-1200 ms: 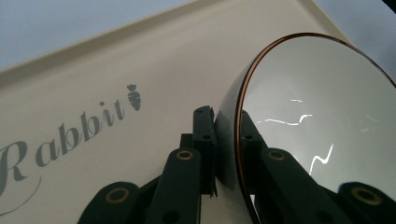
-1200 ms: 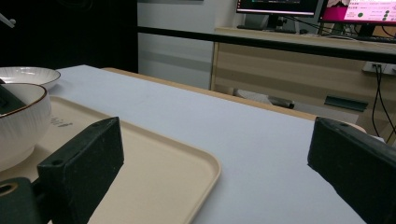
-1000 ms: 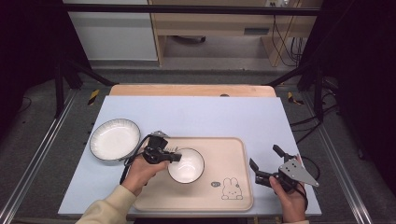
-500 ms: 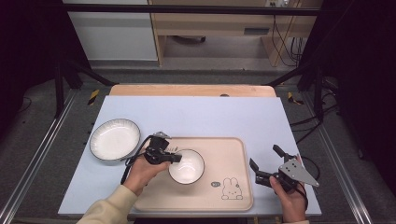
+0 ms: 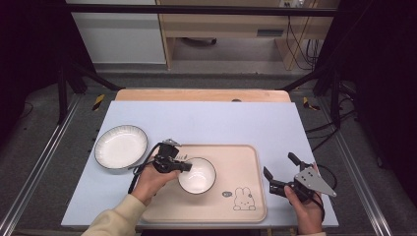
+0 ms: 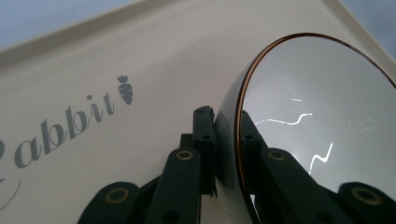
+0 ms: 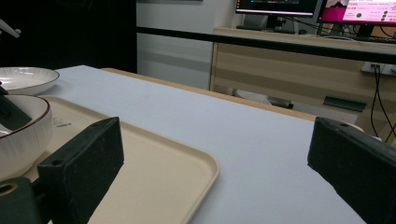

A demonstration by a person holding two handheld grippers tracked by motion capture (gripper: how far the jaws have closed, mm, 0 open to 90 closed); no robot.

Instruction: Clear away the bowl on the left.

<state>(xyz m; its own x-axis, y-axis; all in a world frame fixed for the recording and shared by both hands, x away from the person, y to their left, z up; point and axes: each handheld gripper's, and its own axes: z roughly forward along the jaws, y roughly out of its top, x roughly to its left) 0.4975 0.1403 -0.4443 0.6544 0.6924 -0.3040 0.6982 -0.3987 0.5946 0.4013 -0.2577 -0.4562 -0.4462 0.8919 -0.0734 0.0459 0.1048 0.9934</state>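
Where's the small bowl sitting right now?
In the high view, the small bowl sits left of centre on the beige tray, its rim clamped by the left gripper.

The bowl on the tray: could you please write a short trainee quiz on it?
1. True or false: the left tongs pinch the bowl's rim.
2. The right tongs are: A open, B shut on the plate.
3. What does the bowl rest on?

Key: 1 true; 2 A; 3 the tray.
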